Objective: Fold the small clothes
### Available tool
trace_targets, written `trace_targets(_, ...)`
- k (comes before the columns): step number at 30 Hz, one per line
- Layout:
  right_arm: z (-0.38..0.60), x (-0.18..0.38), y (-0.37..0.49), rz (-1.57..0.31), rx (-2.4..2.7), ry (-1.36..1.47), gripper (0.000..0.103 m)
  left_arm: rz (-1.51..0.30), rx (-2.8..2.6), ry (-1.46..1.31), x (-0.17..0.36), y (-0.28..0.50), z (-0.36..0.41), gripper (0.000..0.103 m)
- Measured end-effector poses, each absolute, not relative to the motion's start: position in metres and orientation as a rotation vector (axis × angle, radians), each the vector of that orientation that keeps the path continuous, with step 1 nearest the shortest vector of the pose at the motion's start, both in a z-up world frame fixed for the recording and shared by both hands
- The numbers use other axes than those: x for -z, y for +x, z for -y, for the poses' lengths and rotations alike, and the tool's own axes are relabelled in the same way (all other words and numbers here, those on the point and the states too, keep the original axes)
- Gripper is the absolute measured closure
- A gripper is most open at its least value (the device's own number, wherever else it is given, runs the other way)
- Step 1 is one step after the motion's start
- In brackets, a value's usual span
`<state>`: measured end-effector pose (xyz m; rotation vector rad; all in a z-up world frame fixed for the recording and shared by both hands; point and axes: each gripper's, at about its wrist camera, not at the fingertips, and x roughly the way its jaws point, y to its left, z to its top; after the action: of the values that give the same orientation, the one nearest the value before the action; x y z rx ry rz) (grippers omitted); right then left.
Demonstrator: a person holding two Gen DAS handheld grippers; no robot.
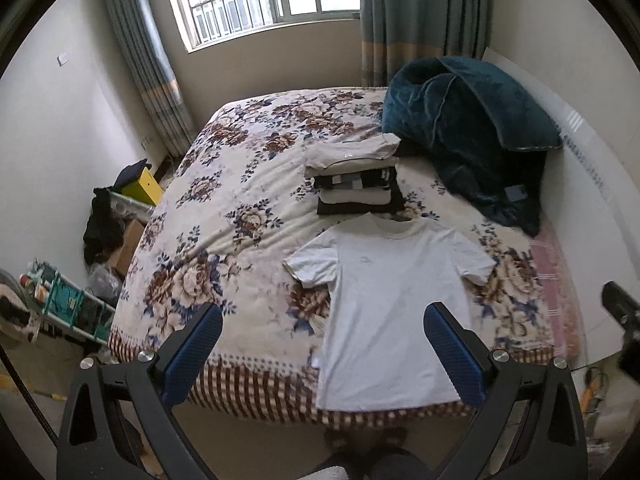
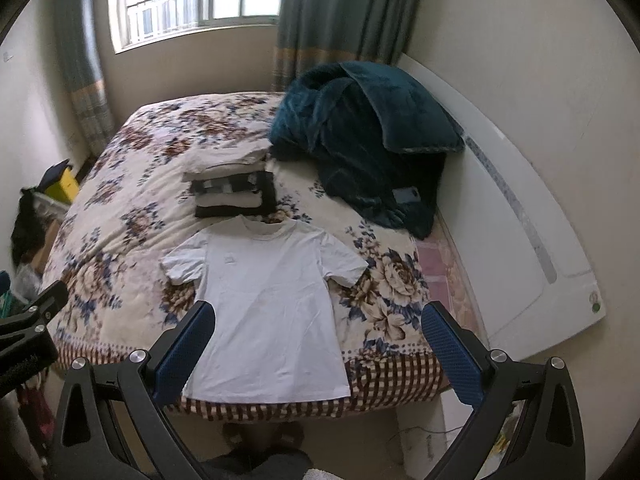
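A white T-shirt [image 1: 394, 300] [image 2: 267, 304] lies spread flat, face up, on the near end of the floral bed, collar away from me and hem at the bed's near edge. Behind its collar sits a stack of folded clothes [image 1: 356, 178] [image 2: 232, 188] in beige, black and grey. My left gripper [image 1: 324, 316] hovers open above the near edge, its blue pads either side of the shirt's lower left. My right gripper [image 2: 318, 316] is also open, held above the shirt's lower right. Nothing is between either pair of fingers.
A dark teal blanket [image 1: 472, 128] [image 2: 368, 136] is heaped at the bed's far right beside a white headboard [image 2: 520, 220]. Boxes, a yellow bin [image 1: 142, 188] and clutter line the floor at the left. Feet in slippers [image 2: 264, 434] stand by the bed's near edge.
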<state>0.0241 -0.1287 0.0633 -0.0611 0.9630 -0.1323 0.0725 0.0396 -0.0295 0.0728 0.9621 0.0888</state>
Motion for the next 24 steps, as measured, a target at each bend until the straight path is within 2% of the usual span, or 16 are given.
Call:
trace_targets(7,0.174,0.049,0.108,-1.059,0.301,0.027,0.0,-1.03,-0.079,0.054,0.115,0.156,-0.035,0.0)
trace_targets(15,0.276,0.237,0.219,-1.256,0.449,0.255,0.0,-1.241,-0.181,0.081,0.262,0.26,-0.002,0.0)
trace_targets(21,0.355,0.413,0.275,-1.381,0.531,0.633,0.0,-1.46,-0.263,-0.023,0.382,0.314,-0.002,0.0)
trace_targets(24,0.386,0.495,0.283,-1.385,0.57,0.932,0.0,-1.548,-0.297,-0.086,0.435,0.326,-0.008,0.0)
